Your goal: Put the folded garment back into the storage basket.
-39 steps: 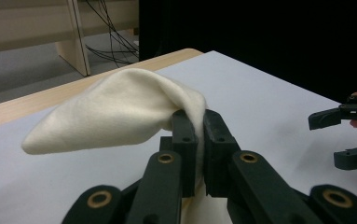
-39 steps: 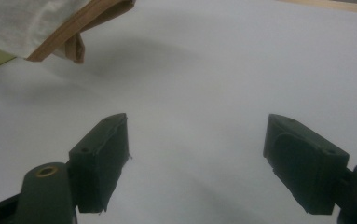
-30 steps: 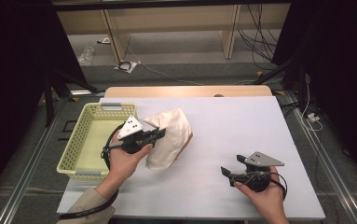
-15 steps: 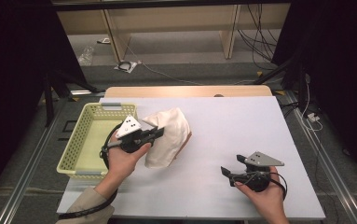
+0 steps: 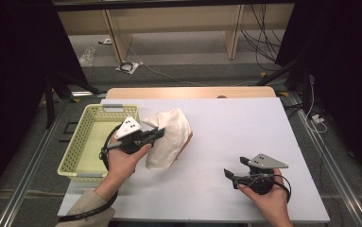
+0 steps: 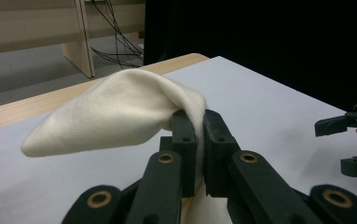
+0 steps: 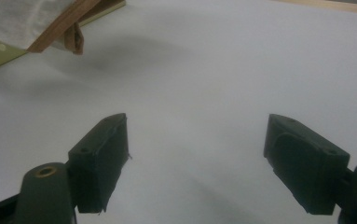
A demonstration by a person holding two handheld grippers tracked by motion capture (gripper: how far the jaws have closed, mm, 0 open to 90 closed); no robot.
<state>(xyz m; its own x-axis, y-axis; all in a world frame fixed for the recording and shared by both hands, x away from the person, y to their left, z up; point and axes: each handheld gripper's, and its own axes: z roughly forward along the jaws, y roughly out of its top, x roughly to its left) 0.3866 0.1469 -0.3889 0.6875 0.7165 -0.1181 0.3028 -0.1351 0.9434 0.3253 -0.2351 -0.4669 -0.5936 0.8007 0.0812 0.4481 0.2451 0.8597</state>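
Your white table (image 5: 245, 127) carries everything, with a wooden strip along its far edge. At its left end sits the pale yellow perforated basket (image 5: 81, 142), long side running away from you, its floor bare where you can see it.

Just right of the basket is the cream cloth (image 5: 169, 137), soft and fleecy, unpatterned. It hangs in a loose fold from your left gripper, bulging up and away from the jaws, with its lower end reaching the table by the basket's near right corner. In the left gripper view the cloth (image 6: 115, 109) swells into a rounded pouch that tapers to a blunt tip on the left, and a pinched ridge of it runs down between the two black jaws. A brownish edge shows under the cloth on its right side in the high view; you cannot tell what it is.

Your left gripper (image 5: 157, 134) is clamped on that ridge, jaws almost together with only the fabric between them. Your left hand (image 5: 124, 158) holds it above the basket's right rim, pointing right, the forearm coming in from the bottom.

Your right gripper (image 5: 230, 174) sits low over the near right part of the table, well apart from the cloth, pointing left. Its jaws stand wide with only bare table between them, as the right gripper view shows (image 7: 197, 158). Your right hand (image 5: 266, 196) cups it from below.
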